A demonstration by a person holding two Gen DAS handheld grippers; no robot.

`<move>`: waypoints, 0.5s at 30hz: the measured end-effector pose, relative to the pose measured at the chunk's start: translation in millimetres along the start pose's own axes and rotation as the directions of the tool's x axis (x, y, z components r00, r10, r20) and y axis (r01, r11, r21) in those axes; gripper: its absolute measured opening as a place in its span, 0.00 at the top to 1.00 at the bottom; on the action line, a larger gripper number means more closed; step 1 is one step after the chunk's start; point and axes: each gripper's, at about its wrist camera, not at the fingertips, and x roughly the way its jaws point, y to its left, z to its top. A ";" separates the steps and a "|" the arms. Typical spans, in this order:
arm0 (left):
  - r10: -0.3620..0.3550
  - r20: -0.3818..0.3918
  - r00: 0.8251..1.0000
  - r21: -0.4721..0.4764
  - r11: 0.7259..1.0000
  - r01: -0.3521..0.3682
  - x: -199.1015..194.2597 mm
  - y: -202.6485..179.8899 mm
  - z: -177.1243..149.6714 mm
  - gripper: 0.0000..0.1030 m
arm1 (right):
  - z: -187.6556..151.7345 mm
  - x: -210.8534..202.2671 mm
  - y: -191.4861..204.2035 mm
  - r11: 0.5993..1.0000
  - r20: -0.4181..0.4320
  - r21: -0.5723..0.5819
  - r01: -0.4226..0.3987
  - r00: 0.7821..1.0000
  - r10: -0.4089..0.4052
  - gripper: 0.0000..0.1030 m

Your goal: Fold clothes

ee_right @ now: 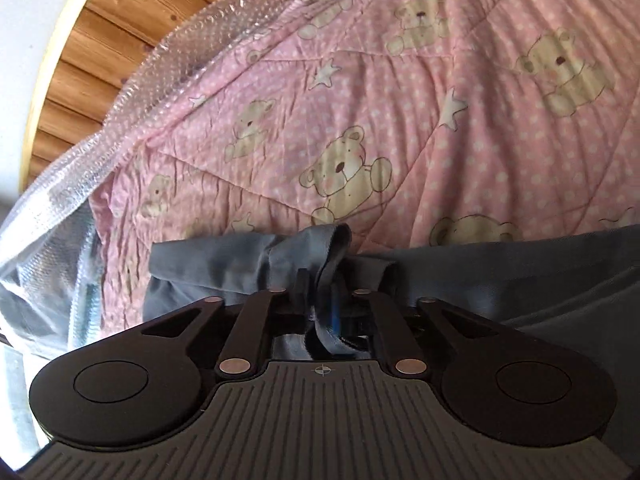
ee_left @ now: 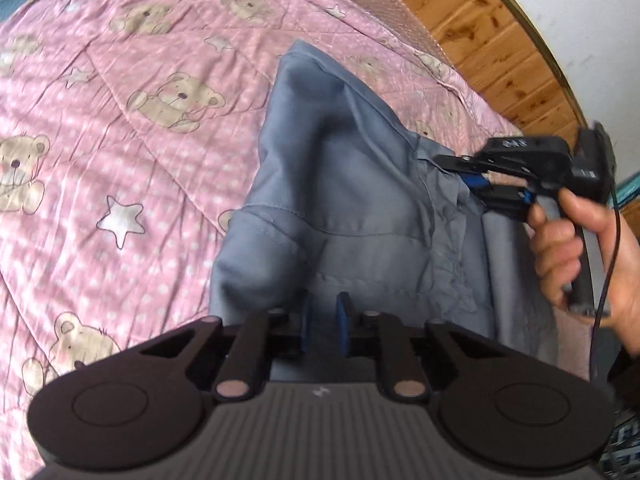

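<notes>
Two grippers worked the grey garment (ee_left: 340, 184) on a pink quilt (ee_left: 120, 120). Near, left gripper (ee_left: 324, 314) narrow, grip unclear. Farther right, right gripper (ee_right: 320, 300) pinched a bunched edge; thin bite could slip, w/ the fold collapsing.

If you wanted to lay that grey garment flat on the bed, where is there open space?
The pink teddy-bear quilt is bare to the left of the grey garment, and beyond it toward the bubble wrap at the bed's edge. It is crowded on the garment's right side, where the right gripper and hand pinch the cloth beside the wooden wall.
</notes>
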 end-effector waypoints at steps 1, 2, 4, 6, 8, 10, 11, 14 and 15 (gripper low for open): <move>-0.019 0.015 1.000 0.009 1.000 0.019 -8.3 -1.4 1.4 0.75 | -2.5 -17.9 5.5 1.000 0.043 -0.015 0.019 0.999 -0.018 0.59; -0.038 0.030 0.999 0.017 0.999 0.037 -16.5 -2.9 2.9 0.68 | -11.6 -44.7 13.1 0.999 0.105 -0.040 0.022 0.994 -0.018 0.56; -0.081 0.045 0.996 0.035 0.996 0.079 -29.3 -4.1 3.7 0.59 | -39.8 -93.6 30.7 0.994 0.193 -0.111 0.017 0.981 0.004 0.54; -0.120 0.013 0.993 0.049 0.992 0.119 -28.4 0.3 -1.6 0.59 | -80.4 -133.0 57.0 0.977 0.214 -0.211 0.015 0.976 0.031 0.55; -0.083 -0.025 0.996 0.058 0.995 0.084 -15.8 11.0 -9.0 0.63 | -132.1 -119.9 60.7 0.955 0.167 -0.293 0.049 0.986 0.001 0.67; -0.063 -0.032 0.997 0.049 0.997 0.065 -5.6 28.1 -12.8 0.91 | -183.9 -106.9 64.4 0.924 0.124 -0.374 0.078 0.992 -0.034 0.88; -0.067 -0.031 0.997 0.043 0.997 0.068 -3.0 35.8 -12.3 0.95 | -209.7 -100.3 66.3 0.906 0.103 -0.414 0.091 0.993 -0.052 0.89; -0.111 -0.036 0.993 0.036 0.993 0.112 0.4 52.2 -10.2 0.96 | -260.0 -92.1 63.7 0.883 0.110 -0.456 0.106 0.992 -0.062 0.92; -0.112 -0.042 0.993 0.037 0.993 0.113 -2.8 51.0 -8.9 0.96 | -255.8 -96.8 59.7 0.912 0.109 -0.401 0.093 0.993 -0.054 0.93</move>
